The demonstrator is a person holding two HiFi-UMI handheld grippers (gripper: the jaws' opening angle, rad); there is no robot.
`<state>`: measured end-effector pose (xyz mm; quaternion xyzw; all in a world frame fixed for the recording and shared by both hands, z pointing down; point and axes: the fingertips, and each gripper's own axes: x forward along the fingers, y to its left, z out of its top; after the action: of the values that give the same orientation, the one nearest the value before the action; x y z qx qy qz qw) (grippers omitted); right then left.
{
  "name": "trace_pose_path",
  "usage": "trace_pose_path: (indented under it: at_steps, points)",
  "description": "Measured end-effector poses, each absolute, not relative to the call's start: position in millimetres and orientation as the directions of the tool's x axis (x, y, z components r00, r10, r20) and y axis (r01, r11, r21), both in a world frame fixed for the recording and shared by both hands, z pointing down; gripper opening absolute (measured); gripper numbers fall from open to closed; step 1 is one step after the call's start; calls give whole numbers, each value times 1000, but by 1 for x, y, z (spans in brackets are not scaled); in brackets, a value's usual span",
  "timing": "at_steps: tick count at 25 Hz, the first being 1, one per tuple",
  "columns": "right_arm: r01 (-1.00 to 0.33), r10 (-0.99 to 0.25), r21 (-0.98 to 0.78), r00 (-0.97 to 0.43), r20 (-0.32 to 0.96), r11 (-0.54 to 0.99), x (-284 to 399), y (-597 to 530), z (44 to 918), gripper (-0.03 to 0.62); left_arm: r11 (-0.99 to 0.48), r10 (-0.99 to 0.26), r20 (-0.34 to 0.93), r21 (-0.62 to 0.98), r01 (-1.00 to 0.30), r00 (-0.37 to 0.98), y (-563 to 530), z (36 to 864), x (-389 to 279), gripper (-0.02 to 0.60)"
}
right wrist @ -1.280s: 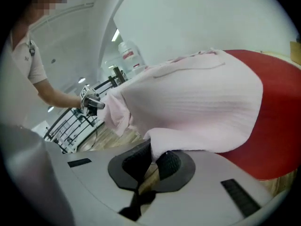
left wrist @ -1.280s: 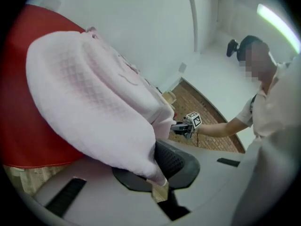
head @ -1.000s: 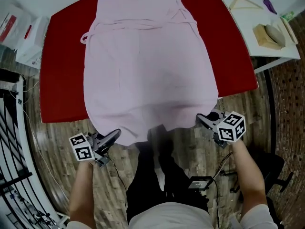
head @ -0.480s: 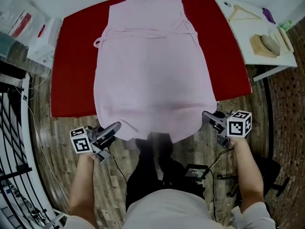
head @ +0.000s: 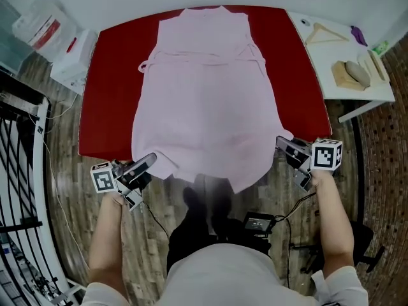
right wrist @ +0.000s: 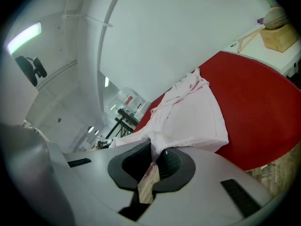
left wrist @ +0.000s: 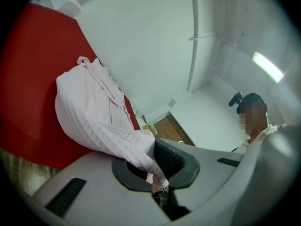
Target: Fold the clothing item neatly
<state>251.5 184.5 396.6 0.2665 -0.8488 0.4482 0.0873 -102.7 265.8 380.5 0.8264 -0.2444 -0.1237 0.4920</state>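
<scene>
A pale pink robe-like garment lies spread on the red table, collar end far, hem hanging over the near edge. My left gripper is shut on the hem's left corner; in the left gripper view the waffle-textured garment runs down between the jaws of the left gripper. My right gripper is shut on the hem's right corner, and in the right gripper view the garment is pinched in the right gripper. The hem sags between the two grippers.
A white side table at the right holds a wooden hanger and a tan block with a stone-like object. White bags sit at the left. A black metal rack stands on the wooden floor at the left.
Both grippers have risen with the hem corners, lifting the near edge of the garment. The head view has shifted, so the table sits lower and more centred.
</scene>
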Motion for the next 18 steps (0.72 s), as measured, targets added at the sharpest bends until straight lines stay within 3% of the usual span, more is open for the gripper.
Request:
trace_pose_path:
  at_steps: [9, 18]
  points:
    - [-494, -375, -691, -865, 333, 527, 223, 141, 347, 18, -471, -523, -42, 847, -247, 851, 217, 327, -104, 12]
    - [-548, -463, -653, -826, 322, 523, 215, 95, 314, 18, -582, -476, -132, 789, -198, 869, 164, 287, -122, 14]
